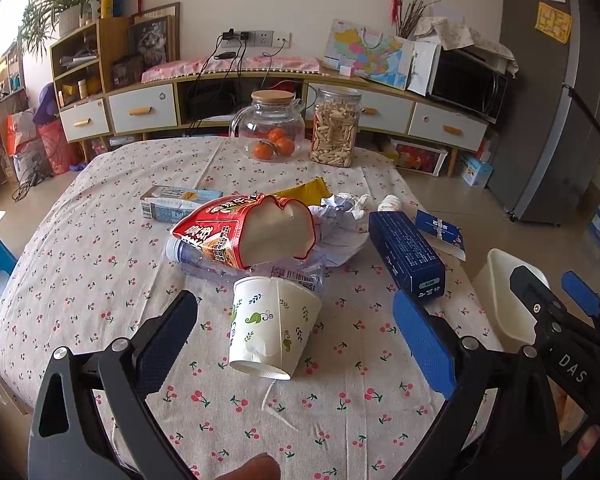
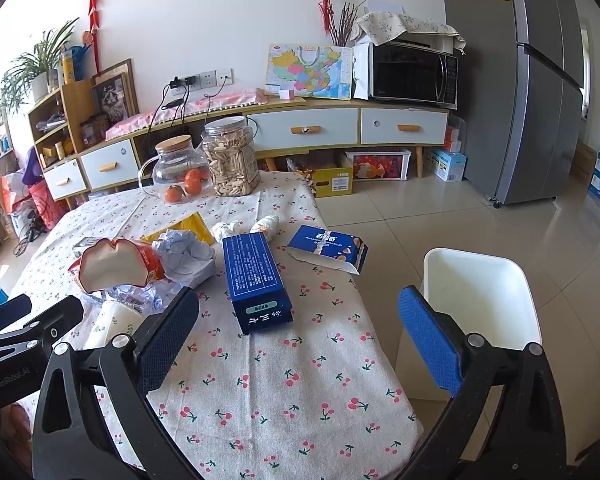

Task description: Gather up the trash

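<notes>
Two grippers are held low over the near edge of the worktop (image 2: 284, 408), and the fingers of both are spread wide apart with nothing between them. Directly ahead of the left gripper (image 1: 296, 340), inside the line of its fingers, a paper cup (image 1: 274, 326) is found lying on its side, its long axis pointing away from the camera and its open mouth towards it; this gripper is judged the nearer one for it. Ahead of the right gripper (image 2: 300, 336) a dark blue box (image 2: 256, 280) is laid lengthwise, one short end facing the fingers. A white bin (image 2: 480, 296) stands on the floor just beside the worktop, on the right. Further back a red snack bag (image 1: 244, 232), a crushed bottle (image 1: 188, 254) and crumpled paper (image 1: 344, 212) are piled together on the cherry-printed cloth. Beyond them a glass pot (image 1: 268, 128) and a sideboard (image 1: 140, 110) are seen.
</notes>
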Action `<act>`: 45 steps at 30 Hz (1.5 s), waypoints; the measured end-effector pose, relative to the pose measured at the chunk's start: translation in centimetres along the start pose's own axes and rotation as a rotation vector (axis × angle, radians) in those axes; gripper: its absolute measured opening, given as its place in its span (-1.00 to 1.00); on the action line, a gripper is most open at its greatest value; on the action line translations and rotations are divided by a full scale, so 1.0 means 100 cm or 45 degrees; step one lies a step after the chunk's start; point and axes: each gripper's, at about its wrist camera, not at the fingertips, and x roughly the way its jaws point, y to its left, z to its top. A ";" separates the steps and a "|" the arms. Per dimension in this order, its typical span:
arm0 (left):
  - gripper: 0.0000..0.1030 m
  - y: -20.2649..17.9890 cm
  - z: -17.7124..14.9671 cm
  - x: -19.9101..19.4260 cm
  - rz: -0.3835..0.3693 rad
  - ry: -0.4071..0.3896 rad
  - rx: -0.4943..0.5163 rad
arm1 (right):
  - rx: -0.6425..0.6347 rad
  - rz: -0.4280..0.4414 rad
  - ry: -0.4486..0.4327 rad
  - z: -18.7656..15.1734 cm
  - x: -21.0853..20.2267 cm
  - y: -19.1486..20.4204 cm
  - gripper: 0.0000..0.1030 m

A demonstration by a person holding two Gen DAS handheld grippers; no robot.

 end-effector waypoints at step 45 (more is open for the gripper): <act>0.85 0.003 -0.005 0.007 0.007 0.038 -0.004 | 0.011 0.003 0.016 -0.002 0.004 -0.001 0.87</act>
